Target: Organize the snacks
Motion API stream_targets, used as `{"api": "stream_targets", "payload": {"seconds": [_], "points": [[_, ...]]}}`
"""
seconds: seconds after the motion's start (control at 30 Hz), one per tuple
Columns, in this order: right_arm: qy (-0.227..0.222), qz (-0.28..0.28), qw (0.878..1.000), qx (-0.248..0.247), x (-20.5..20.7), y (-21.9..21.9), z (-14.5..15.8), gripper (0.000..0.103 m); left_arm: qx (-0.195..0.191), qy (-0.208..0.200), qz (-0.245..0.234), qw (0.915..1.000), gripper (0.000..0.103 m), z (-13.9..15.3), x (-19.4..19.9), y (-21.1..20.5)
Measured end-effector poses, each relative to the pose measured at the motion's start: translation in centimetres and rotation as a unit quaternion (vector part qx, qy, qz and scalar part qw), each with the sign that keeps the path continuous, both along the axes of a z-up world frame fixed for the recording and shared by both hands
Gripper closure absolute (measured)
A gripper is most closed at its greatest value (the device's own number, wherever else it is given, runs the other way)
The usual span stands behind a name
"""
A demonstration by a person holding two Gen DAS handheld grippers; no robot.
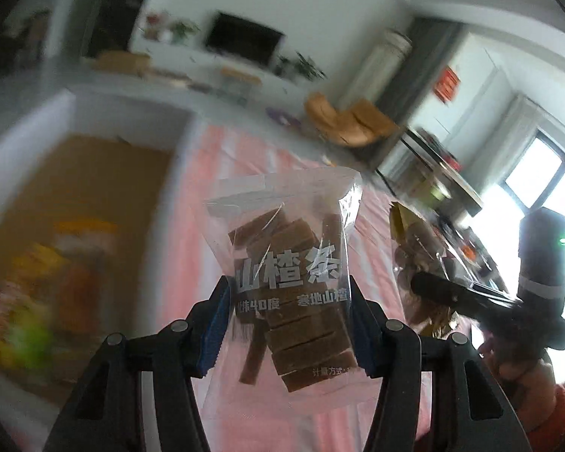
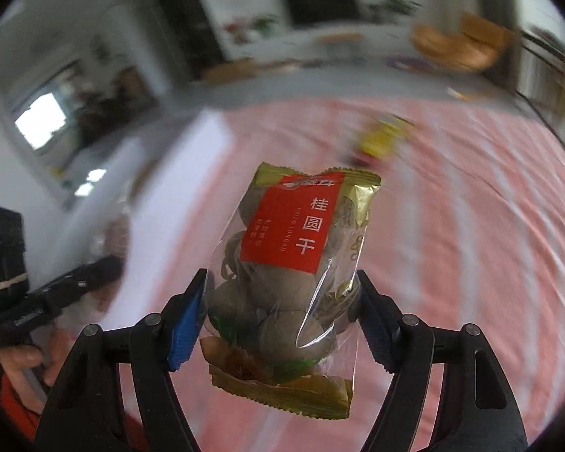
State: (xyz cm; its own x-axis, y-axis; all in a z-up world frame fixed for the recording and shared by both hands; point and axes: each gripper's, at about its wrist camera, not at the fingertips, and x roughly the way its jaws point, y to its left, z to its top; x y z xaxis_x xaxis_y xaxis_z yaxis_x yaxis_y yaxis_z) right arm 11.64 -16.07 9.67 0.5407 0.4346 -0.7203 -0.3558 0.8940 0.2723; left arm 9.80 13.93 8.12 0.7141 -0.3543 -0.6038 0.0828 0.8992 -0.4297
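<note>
Hawthorn strip bag (image 1: 290, 282): being gripped between the closed-in fingers of the left gripper (image 1: 290, 324), long axis running away from them.
Dried longan bag (image 2: 286, 282): being clamped by the right gripper (image 2: 282, 316), aloft over the pink cloth (image 2: 471, 226).
Cardboard box (image 1: 94, 188): lying left of the left gripper, the nearer one.
</note>
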Motion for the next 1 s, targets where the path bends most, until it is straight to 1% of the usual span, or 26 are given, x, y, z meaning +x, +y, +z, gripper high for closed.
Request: {"api": "stream_targets", "payload": {"seconds": [0.07,0.1,0.13,0.17,0.2,0.23,0.27,0.33,0.37,0.43,0.5,0.53,0.57,0.6,0.63,0.7,0.73,0.77,0.8,0.83,0.87,0.9,0.93,1.0], "points": [[-0.01,0.052,0.998,0.022,0.2,5.3,1.6,0.027,0.041,-0.002,0.041,0.9983,0.047,0.9,-0.6,3.1],[-0.012,0.078,0.996,0.031,0.2,7.9,2.2,0.027,0.068,0.004,0.065,0.9956,0.047,1.0,-0.8,4.9],[-0.014,0.105,0.994,0.04,0.2,10.7,2.7,0.027,0.096,0.019,0.091,0.991,0.045,0.8,-0.8,6.7],[-0.017,0.128,0.991,0.046,0.3,13.6,3.1,0.026,0.117,0.032,0.113,0.9862,0.039,0.4,-0.9,8.1],[-0.021,0.145,0.988,0.052,0.3,16.2,3.4,0.026,0.128,0.04,0.131,0.9823,0.033,0.1,-1.0,9.4],[-0.024,0.158,0.986,0.056,0.3,18.1,3.5,0.022,0.135,0.046,0.15,0.9783,0.024,-0.3,-1.2,10.7],[-0.024,0.171,0.983,0.06,0.4,20.0,3.4,0.017,0.139,0.052,0.168,0.9745,0.022,-0.6,-1.5,12.0],[-0.007,0.195,0.978,0.07,0.8,23.3,2.9,0.013,0.142,0.064,0.201,0.9671,0.022,-1.1,-2.3,14.4],[0.003,0.2,0.977,0.074,1.0,24.3,2.7,0.013,0.142,0.067,0.211,0.9648,0.022,-1.2,-2.6,15.0],[0.013,0.2,0.976,0.086,1.2,25.0,2.5,0.013,0.138,0.063,0.224,0.9628,0.021,-1.5,-3.1,15.7],[-0.005,0.195,0.976,0.097,1.0,23.9,2.7,0.012,0.128,0.056,0.226,0.964,0.019,-1.4,-3.4,15.6],[-0.023,0.185,0.978,0.093,1.2,22.7,2.7,0.011,0.123,0.054,0.222,0.9656,0.019,-1.5,-3.3,15.2],[-0.039,0.17,0.981,0.084,1.4,21.4,2.7,0.01,0.118,0.051,0.211,0.969,0.019,-1.3,-3.3,14.1],[-0.053,0.157,0.983,0.073,1.6,20.0,2.5,0.01,0.115,0.047,0.2,0.9719,0.019,-1.2,-3.3,13.0],[-0.07,0.139,0.986,0.051,2.0,18.1,1.9,0.01,0.113,0.042,0.187,0.975,0.019,-1.0,-3.5,11.7],[-0.084,0.105,0.991,-0.002,2.7,15.0,0.0,0.009,0.11,0.026,0.142,0.9834,0.019,-0.1,-3.2,8.0],[-0.082,0.08,0.993,-0.043,3.5,12.5,-2.1,0.009,0.109,0.019,0.119,0.9867,0.019,0.4,-3.2,6.1],[-0.079,0.065,0.993,-0.066,3.8,11.0,-3.4,0.01,0.108,0.011,0.089,0.9901,0.018,0.8,-3.2,4.0],[-0.072,0.042,0.992,-0.095,4.3,8.6,-5.2,0.01,0.108,0.002,0.055,0.9926,0.017,1.4,-3.0,1.3],[-0.064,0.02,0.991,-0.118,4.5,6.2,-6.9,0.01,0.108,-0.003,0.028,0.9937,0.011,1.5,-2.9,-0.9],[-0.056,-0.001,0.989,-0.135,4.7,3.7,-8.4,0.01,0.108,-0.008,-0.008,0.9941,0.003,1.6,-2.8,-3.6],[-0.047,-0.024,0.987,-0.152,4.8,1.1,-9.9,0.01,0.109,-0.009,-0.032,0.9935,0.0,1.5,-2.7,-5.7],[-0.041,-0.046,0.984,-0.165,4.7,-1.3,-10.9,0.01,0.109,-0.006,-0.064,0.9919,0.0,1.1,-2.5,-8.3],[-0.03,-0.084,0.98,-0.178,4.5,-5.2,-12.4,0.01,0.116,0.013,-0.103,0.9878,0.0,-0.7,-1.6,-12.1]]}}
